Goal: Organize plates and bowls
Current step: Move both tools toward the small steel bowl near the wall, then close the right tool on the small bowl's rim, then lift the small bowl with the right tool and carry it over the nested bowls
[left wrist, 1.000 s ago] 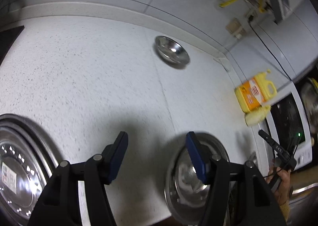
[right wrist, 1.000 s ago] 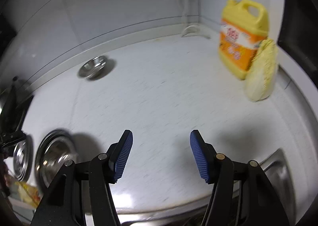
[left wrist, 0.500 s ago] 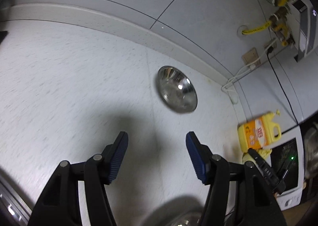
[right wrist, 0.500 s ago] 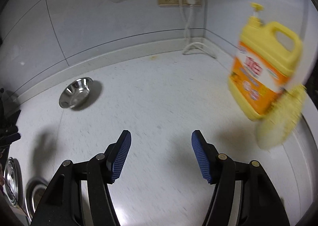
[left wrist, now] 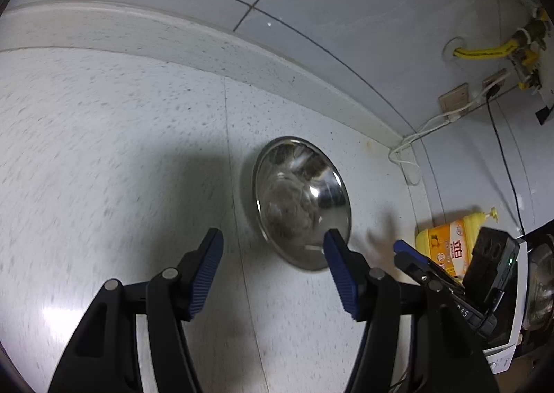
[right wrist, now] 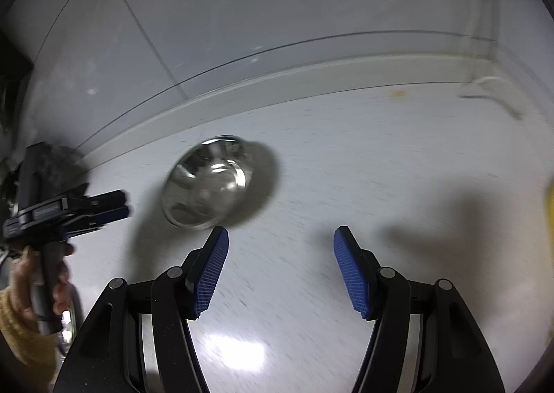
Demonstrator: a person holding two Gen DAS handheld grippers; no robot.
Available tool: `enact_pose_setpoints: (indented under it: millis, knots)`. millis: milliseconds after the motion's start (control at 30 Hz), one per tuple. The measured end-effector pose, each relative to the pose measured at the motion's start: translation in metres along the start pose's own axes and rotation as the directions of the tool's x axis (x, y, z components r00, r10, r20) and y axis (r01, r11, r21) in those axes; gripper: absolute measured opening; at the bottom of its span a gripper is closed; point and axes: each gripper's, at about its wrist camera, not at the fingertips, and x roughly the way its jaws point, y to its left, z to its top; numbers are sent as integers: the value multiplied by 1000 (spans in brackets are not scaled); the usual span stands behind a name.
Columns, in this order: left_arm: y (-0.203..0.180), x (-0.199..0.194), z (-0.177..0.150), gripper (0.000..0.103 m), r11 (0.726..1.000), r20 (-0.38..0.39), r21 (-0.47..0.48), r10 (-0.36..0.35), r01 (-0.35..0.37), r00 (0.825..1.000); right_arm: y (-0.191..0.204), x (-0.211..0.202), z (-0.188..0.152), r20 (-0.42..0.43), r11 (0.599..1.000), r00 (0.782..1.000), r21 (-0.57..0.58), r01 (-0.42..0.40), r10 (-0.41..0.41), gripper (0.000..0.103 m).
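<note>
A small steel bowl (left wrist: 302, 202) sits upright on the white speckled counter near the back wall. My left gripper (left wrist: 273, 270) is open and empty, with its right fingertip just at the bowl's near rim. The bowl also shows in the right wrist view (right wrist: 207, 182), ahead and left of my right gripper (right wrist: 281, 272), which is open and empty above the counter. The left gripper (right wrist: 104, 208) shows at the left of the right wrist view, short of the bowl. The right gripper (left wrist: 412, 256) shows at the right of the left wrist view.
A yellow detergent jug (left wrist: 450, 247) stands at the right by a white appliance (left wrist: 509, 334). A white cable (left wrist: 405, 157) lies in the back corner below wall sockets (left wrist: 453, 100). The backsplash ledge (left wrist: 207, 47) runs behind the bowl.
Both grippers have moved forward toward the steel bowl, which now looks much larger and closer. The plates at the counter's near left have left the left wrist view.
</note>
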Motion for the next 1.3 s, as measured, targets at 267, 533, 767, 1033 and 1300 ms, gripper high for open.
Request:
enact_pose_setpoints:
  millis: [267, 533, 767, 1033, 1300]
  knots:
    - [9, 34, 20, 58, 1000, -42, -11, -7, 7, 999, 6, 55, 15, -69, 995, 993, 35, -94, 96, 47]
    - [15, 56, 18, 26, 996, -89, -39, -78, 75, 993, 15, 63, 13, -90, 993, 989, 8, -119, 119, 13]
    - [3, 58, 5, 12, 995, -109, -12, -104, 103, 989, 10, 46, 7, -79, 992, 989, -7, -127, 126, 10]
    - [-15, 66, -7, 12, 995, -126, 23, -94, 98, 988, 13, 38, -2, -87, 993, 990, -16, -114, 113, 6]
    - [-10, 68, -8, 12, 995, -120, 19, -92, 95, 988, -12, 33, 5, -35, 994, 996, 79, -79, 82, 14]
